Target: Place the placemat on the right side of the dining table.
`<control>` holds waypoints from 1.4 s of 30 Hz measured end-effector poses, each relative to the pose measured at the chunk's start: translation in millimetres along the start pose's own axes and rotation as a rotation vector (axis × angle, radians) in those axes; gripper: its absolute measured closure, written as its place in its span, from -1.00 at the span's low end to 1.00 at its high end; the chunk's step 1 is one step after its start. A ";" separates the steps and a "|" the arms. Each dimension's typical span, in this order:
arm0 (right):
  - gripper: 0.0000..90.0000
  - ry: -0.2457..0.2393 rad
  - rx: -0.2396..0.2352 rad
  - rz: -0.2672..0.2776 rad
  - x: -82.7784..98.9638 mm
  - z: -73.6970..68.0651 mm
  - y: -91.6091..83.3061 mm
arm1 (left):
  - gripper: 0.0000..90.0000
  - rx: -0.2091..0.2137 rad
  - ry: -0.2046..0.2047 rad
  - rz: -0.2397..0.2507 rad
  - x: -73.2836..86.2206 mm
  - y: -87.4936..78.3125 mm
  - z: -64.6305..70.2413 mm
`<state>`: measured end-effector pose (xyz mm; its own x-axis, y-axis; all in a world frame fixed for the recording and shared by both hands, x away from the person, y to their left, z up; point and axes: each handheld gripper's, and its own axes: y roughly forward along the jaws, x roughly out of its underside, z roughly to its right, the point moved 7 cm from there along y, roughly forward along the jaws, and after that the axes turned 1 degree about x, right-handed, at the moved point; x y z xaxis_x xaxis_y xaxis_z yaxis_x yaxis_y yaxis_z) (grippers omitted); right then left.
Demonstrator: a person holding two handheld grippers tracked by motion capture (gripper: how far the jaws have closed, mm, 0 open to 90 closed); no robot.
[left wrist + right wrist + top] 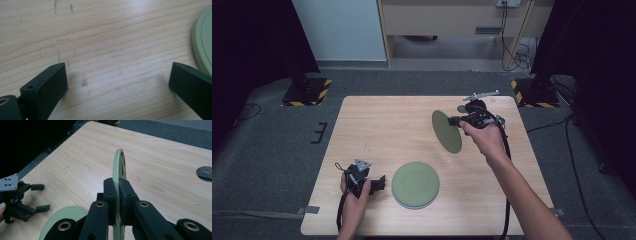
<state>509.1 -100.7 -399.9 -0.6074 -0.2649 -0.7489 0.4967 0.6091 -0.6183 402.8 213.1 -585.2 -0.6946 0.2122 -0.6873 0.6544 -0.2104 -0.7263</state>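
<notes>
Right tongs (455,120): closed on the rim of a green plate (446,131), right of centre in the high view; in the right gripper view the jaws pinch the plate (119,165) edge-on.
Held plate: tilted on edge, lifted off the desk (377,125).
Second plate (415,184): flat on the desk, lower centre of the high view; nothing lies in it.
Left tongs (381,182): open, nothing between the jaws, lower left, just beside the flat plate; in the left gripper view that plate's rim (203,37) shows at the right edge.
</notes>
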 end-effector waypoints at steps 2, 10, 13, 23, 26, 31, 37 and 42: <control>0.91 0.002 0.008 0.007 -1.7 1.0 0.2 | -0.97 0.000 0.000 0.000 0.0 0.0 0.0; 0.91 0.029 0.028 0.020 -4.3 7.0 1.2 | -0.97 0.000 0.000 0.000 0.0 0.1 -0.1; 0.91 0.032 0.038 0.025 -5.0 10.5 0.4 | -0.97 -0.001 0.000 0.000 0.0 0.1 -0.1; 0.91 0.057 0.068 0.037 -5.2 25.0 -4.9 | -0.98 -0.001 0.000 -0.001 0.0 0.2 -0.1; 0.91 0.061 0.076 0.039 -5.0 28.5 -6.4 | -0.98 -0.001 0.001 0.000 0.0 0.3 -0.2; 0.91 0.073 0.089 0.040 -4.2 34.4 -8.8 | -0.98 -0.001 0.001 0.000 0.0 0.3 -0.1; 0.91 0.086 0.105 0.044 -2.5 41.5 -9.9 | -0.98 -0.001 0.001 0.001 0.1 0.4 -0.1; 0.91 0.094 0.120 0.044 0.1 48.4 -11.1 | -0.98 -0.001 0.002 0.001 0.1 0.5 0.0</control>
<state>533.5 -143.7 -404.6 -0.6358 -0.1654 -0.7539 0.5914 0.5233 -0.6135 403.1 213.0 -585.6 -0.6936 0.2135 -0.6880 0.6554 -0.2095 -0.7257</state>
